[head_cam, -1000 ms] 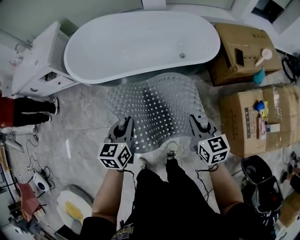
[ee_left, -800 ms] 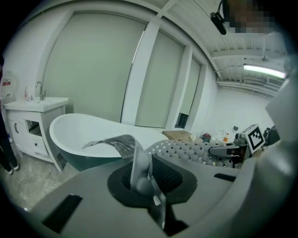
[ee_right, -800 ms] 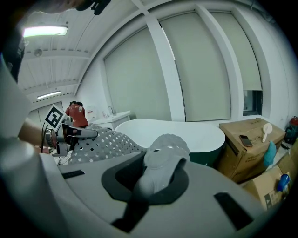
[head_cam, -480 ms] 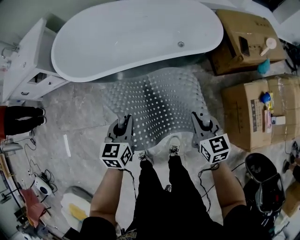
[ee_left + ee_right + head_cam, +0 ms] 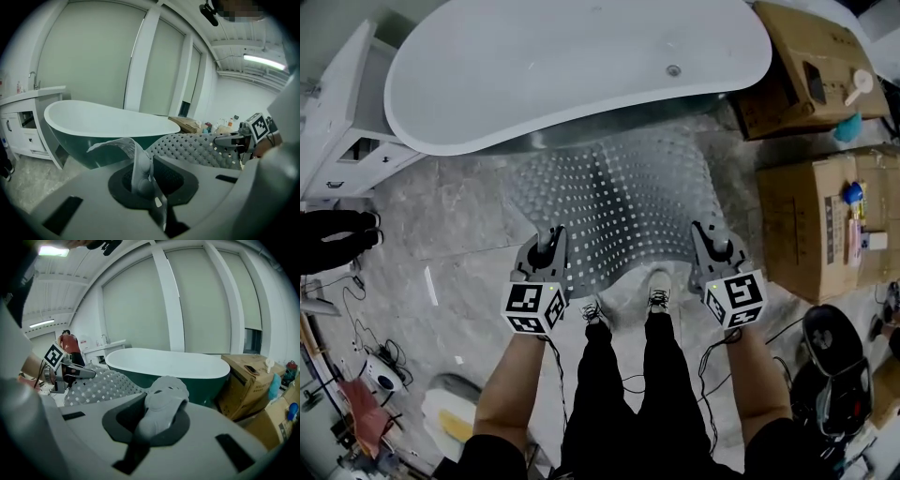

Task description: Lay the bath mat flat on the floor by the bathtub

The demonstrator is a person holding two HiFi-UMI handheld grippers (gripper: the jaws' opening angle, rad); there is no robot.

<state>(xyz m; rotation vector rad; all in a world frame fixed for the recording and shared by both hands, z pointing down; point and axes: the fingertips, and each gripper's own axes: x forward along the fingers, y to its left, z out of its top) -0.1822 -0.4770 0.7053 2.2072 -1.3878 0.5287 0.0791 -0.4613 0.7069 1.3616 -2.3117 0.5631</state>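
Grey perforated bath mat arches in front of the white bathtub, its far edge close to the tub's base. The left gripper is clamped on 1 near corner and the right gripper on the other. 2 cardboard boxes stand right of the bathtub.

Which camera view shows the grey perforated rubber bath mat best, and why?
The head view: it shows nearly the whole grey perforated rubber bath mat spread between the white oval bathtub and the person's feet. Each gripper view shows only one pinched corner plus a humped stretch beyond.
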